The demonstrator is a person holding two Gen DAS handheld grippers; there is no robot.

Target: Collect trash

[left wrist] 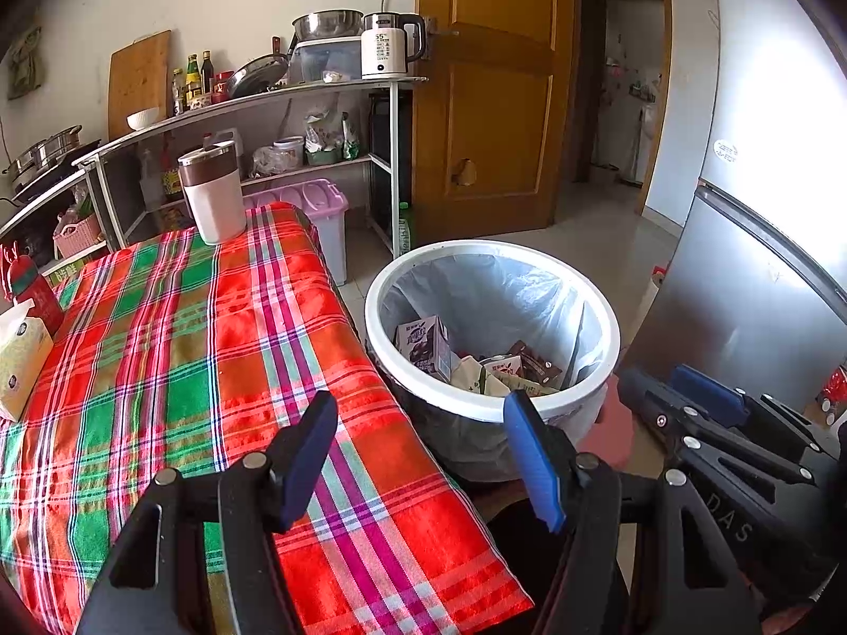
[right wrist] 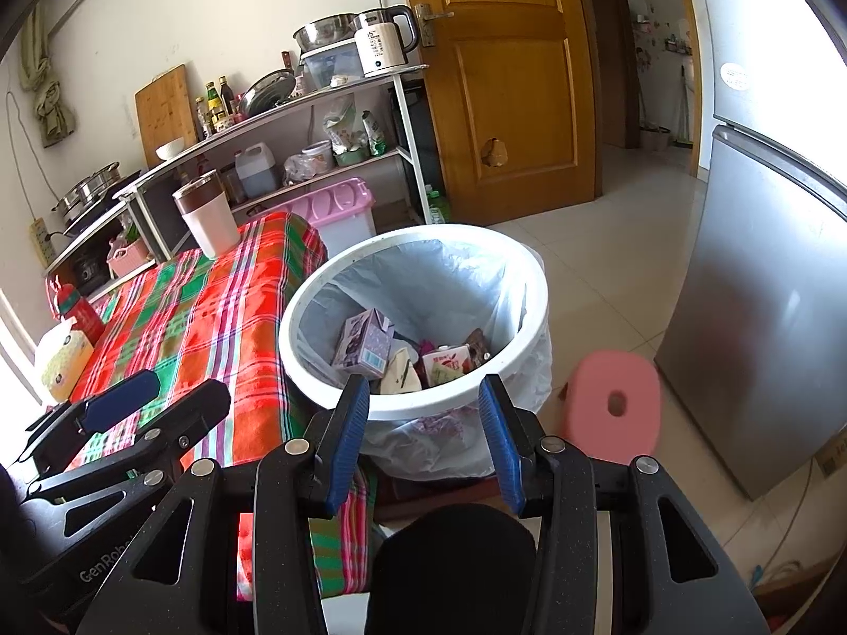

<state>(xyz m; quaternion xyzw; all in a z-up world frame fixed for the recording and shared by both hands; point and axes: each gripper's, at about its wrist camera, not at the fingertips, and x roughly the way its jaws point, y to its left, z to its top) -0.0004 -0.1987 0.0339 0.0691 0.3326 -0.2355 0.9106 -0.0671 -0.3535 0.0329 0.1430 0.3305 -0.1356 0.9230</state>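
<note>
A white bin (left wrist: 394, 264) (right wrist: 296, 296) lined with a clear bag stands on the floor beside the table's corner. Inside it lie several cartons and wrappers: a purple carton (left wrist: 423, 344) (right wrist: 365, 344) and a red-and-white carton (right wrist: 449, 362). My left gripper (left wrist: 423, 413) hovers open over the plaid tablecloth (left wrist: 201, 349) (right wrist: 212, 312) edge and the bin's near rim, nothing between its blue pads. My right gripper (right wrist: 423, 397) hangs open just before the bin's near rim, also with nothing in it. Each gripper shows at the other view's edge.
On the table stand a white-and-brown tumbler (left wrist: 212, 196) (right wrist: 206, 217), a tissue box (left wrist: 18, 354) (right wrist: 63, 365) and a red bottle (left wrist: 32, 286). A pink stool (right wrist: 614, 402) sits right of the bin, a grey fridge (right wrist: 757, 291) beyond. Kitchen shelves (left wrist: 296, 100) line the far wall.
</note>
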